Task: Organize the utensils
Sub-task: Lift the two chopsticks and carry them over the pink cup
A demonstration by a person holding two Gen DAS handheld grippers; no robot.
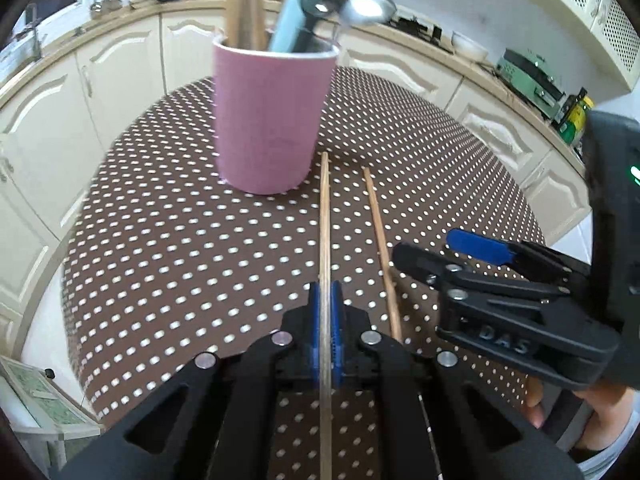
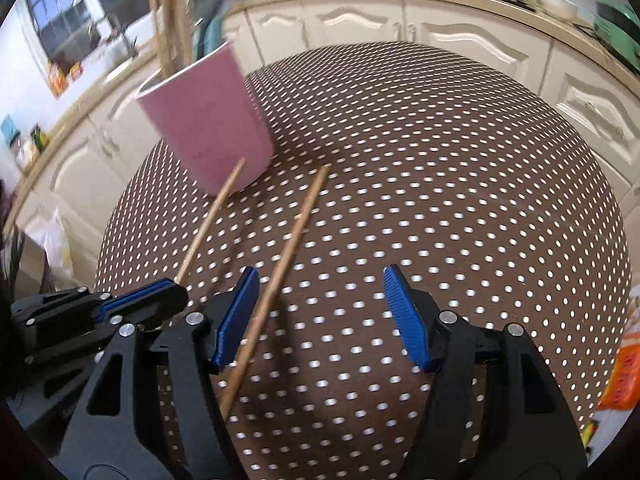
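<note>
A pink cup (image 1: 270, 120) stands on the polka-dot table (image 1: 160, 240) and holds wooden sticks, a blue utensil and a metal spoon (image 1: 366, 8). My left gripper (image 1: 325, 320) is shut on one wooden chopstick (image 1: 325, 220) that points toward the cup. A second chopstick (image 1: 380, 240) lies on the table just to its right. My right gripper (image 2: 320, 316) is open, and the second chopstick (image 2: 280, 280) lies between its fingers close to the left pad (image 2: 238, 316). The cup also shows in the right wrist view (image 2: 208, 120), as does the left gripper (image 2: 120, 312) with its chopstick (image 2: 212, 220).
Cream kitchen cabinets (image 1: 120, 80) and a countertop curve around the table. A green appliance (image 1: 528, 76) and bottles stand on the counter at right. An orange packet (image 2: 622, 376) lies at the table's right edge.
</note>
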